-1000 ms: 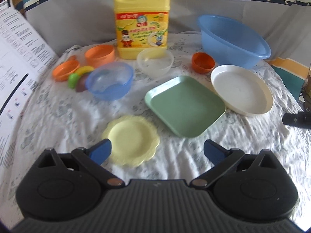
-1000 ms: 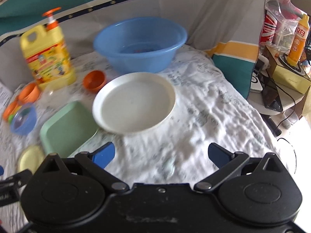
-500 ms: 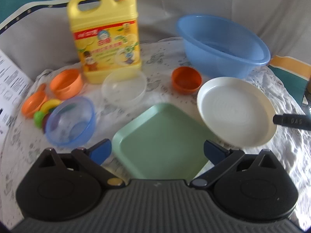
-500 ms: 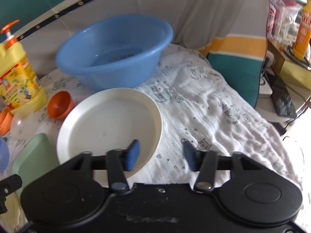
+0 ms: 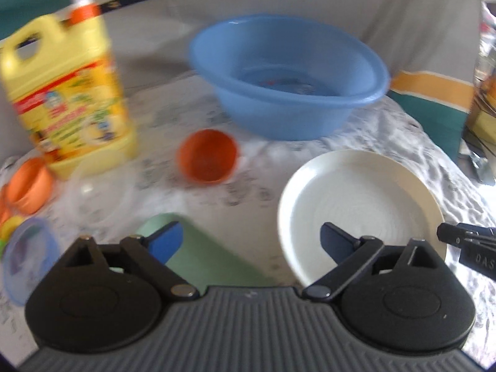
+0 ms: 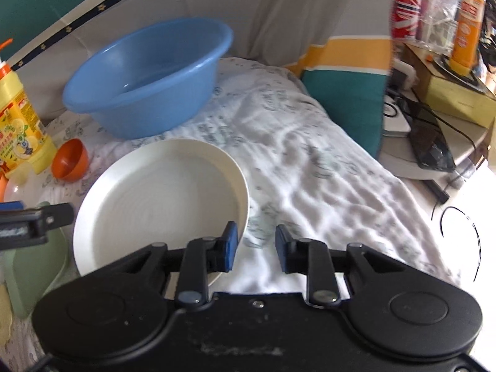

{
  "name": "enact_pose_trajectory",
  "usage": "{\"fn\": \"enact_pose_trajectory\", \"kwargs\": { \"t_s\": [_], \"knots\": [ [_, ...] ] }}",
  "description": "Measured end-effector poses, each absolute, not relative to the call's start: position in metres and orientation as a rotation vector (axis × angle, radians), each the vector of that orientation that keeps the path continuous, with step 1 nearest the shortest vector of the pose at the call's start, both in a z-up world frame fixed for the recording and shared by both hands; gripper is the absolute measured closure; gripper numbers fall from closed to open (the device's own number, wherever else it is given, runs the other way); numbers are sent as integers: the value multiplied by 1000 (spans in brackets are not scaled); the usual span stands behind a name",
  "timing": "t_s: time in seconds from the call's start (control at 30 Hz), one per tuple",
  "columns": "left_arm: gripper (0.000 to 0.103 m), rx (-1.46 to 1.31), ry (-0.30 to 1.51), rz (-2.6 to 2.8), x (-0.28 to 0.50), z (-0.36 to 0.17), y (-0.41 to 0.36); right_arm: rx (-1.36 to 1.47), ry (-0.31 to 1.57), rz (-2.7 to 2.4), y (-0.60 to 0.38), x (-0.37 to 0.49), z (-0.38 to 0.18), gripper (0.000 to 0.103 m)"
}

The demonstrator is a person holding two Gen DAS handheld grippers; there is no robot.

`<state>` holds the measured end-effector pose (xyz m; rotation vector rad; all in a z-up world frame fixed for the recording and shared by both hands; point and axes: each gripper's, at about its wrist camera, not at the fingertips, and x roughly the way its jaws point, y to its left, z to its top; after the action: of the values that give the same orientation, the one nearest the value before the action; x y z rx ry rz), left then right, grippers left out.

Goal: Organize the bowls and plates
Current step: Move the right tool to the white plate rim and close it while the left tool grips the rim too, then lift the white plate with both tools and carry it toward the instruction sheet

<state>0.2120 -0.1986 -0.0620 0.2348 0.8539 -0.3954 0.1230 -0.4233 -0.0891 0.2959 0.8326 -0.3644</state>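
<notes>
White round plate [image 6: 161, 198] lay on the patterned cloth [image 6: 310, 167], empty, near the middle-right of the spread. Right gripper [image 6: 255, 248] sat over the plate's right rim, jaws closing; its left fingertip [image 6: 229, 245] was over the plate's inner edge and the other over the cloth just outside, so the rim lay between them, with a gap there and no pinch visible. Left gripper [image 5: 251, 241] hovered wide, jaws closing a little, nothing clamped; one fingertip was over the green square plate [image 5: 204, 257], the other over the white plate's left side.

Containers:
- Blue basin [image 5: 288, 74] stood behind the white plate, upright; looked like a little water at the bottom, blurred.
- Small orange bowl [image 5: 207, 159] stood between the basin and the yellow detergent jug [image 5: 65, 93], tipped slightly toward the camera, empty.
- Clear bowl [image 5: 99, 195] stood in front of the jug, very blurred; contents could not be told.
- Blue translucent bowl [image 5: 28, 257] sat at the left edge, blurred; contents could not be told.
- Another orange bowl [image 5: 29, 186] sat left of the jug, partly cut off.
- Green square plate was empty, just beside the white plate.

Right wrist view showed the left gripper's fingertip at the white plate's left edge. Side table [image 6: 440, 142] at right held boxes and an orange bottle [image 6: 466, 18].
</notes>
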Motion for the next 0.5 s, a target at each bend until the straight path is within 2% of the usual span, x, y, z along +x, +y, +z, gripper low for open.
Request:
{"fn": "enact_pose_trajectory", "kwargs": {
  "t_s": [0.2,0.27,0.33,0.5],
  "knots": [
    [34,268,918,-482,226,-78,-228,351,830,-322,-434,114,-94,74],
    [47,267,948,-491,232,-84,-230,370,844,-310,-435,117,-98,73],
    [52,271,970,-497,234,-88,-231,340,832,-315,-431,119,-99,73],
    [55,301,943,-544,227,-92,-236,302,802,-334,-422,130,-103,72]
  ]
}}
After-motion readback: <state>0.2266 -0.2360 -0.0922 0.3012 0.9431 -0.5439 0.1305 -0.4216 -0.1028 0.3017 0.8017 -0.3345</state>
